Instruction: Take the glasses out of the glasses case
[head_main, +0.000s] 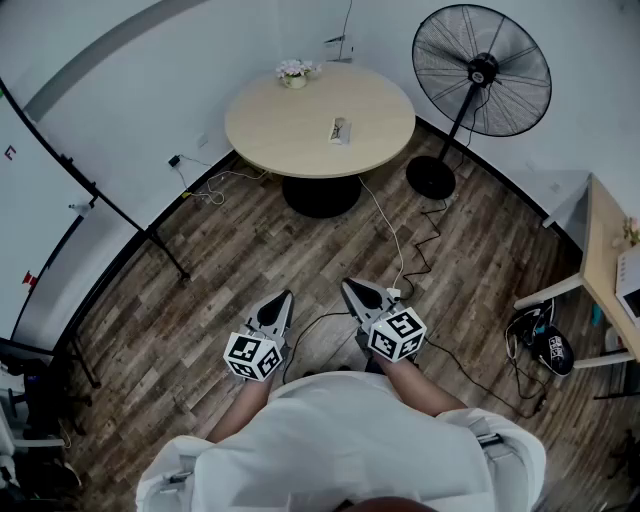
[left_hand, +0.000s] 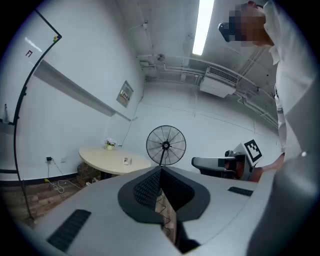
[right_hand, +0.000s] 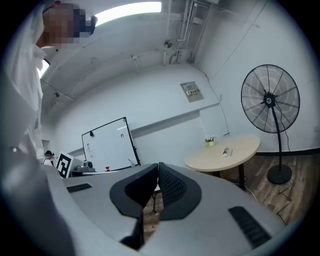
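Left gripper (head_main: 286, 296): jaws pressed together on nothing, held close to the body.
Right gripper (head_main: 348, 284): the same, closed and empty.
Floor cable (head_main: 400, 250): lies between the person and the round table (head_main: 290, 135); I judge it a trip risk on the way over.
Glasses case: probably the small pale object (head_main: 339, 130) on that table, well apart from both grippers; too small to confirm.
Risk at the table: closed jaws could knock it off.
Views: only the left gripper view shows the ceiling light (left_hand: 202, 25).
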